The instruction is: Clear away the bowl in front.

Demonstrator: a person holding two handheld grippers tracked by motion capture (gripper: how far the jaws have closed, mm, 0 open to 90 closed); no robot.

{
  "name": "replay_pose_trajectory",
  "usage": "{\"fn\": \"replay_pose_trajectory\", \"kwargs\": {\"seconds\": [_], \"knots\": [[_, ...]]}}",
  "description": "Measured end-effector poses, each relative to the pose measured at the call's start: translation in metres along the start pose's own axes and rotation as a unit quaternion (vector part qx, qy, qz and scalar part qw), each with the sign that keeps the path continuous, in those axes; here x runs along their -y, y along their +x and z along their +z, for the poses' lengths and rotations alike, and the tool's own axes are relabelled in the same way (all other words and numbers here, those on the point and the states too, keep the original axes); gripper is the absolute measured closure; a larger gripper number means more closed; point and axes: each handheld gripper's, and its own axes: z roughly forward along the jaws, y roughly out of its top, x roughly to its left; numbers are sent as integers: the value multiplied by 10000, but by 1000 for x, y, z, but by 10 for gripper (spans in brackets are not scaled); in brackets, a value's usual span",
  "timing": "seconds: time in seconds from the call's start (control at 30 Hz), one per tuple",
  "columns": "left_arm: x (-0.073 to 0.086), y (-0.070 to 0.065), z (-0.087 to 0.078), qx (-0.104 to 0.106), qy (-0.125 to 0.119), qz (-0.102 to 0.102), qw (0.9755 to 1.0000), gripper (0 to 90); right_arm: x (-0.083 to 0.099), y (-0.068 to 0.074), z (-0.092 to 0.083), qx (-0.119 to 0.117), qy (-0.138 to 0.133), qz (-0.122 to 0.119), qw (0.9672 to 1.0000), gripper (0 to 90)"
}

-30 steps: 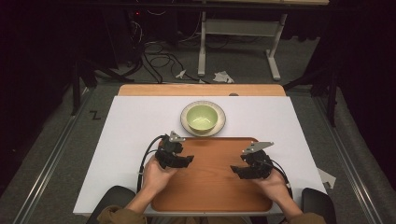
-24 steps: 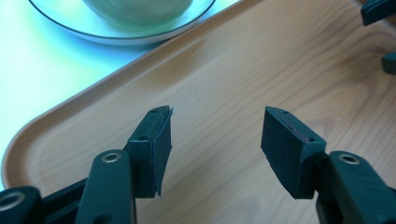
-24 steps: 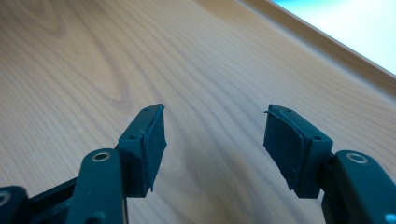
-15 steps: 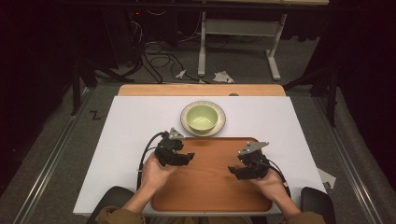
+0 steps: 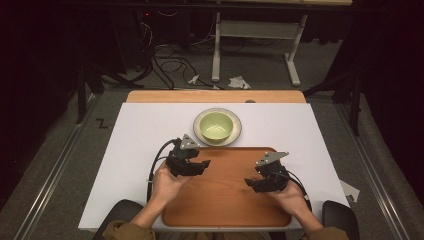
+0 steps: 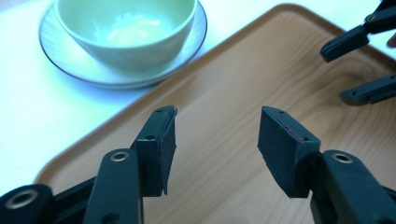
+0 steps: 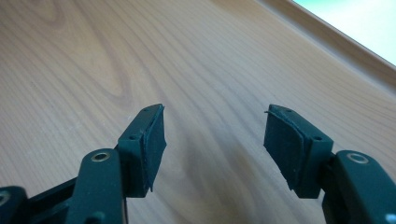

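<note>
Both pairs of jaws are standing apart and empty: from above my left gripper (image 5: 202, 164) is lifting beside the bowl (image 5: 217, 125), its jaws having just narrowed slightly, while my right gripper (image 7: 212, 140) is hovering over the bare tray (image 7: 93, 70), so I'm judging a reach for the bowl.

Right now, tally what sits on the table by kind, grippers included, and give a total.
Green bowl: 1
Grey plate under the bowl: 1
Wooden tray: 1
Grippers: 2, left gripper and right gripper, both over the tray with nothing between their jaws
Total: 5
</note>
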Motion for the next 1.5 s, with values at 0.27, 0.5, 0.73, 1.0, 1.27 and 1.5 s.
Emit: {"fn": "replay_pose_trajectory", "kwargs": {"seconds": [0.27, 0.5, 0.73, 1.0, 1.27, 1.5], "knots": [[-14, 1, -2, -75, 6, 136, 9999, 482, -1, 1, 3, 29, 101, -29, 9999, 387], [-26, 2, -3, -37, -83, 276, 9996, 481, -1, 0, 2, 31, 60, -35, 10000, 386], [-39, 7, -1, 48, 15, 310, 9995, 470, -1, 0, -1, 47, 30, 28, 10000, 386], [-51, 19, 7, 255, 248, -55, 9994, 462, -1, -3, -2, 79, -26, 134, 9999, 385], [-63, 32, 17, 74, 344, -147, 9993, 443, -1, -3, 0, 30, 19, 140, 9999, 384], [-75, 37, 25, -53, 498, -13, 9987, 451, -3, -3, 0, 41, 0, 95, 9999, 385]]}}
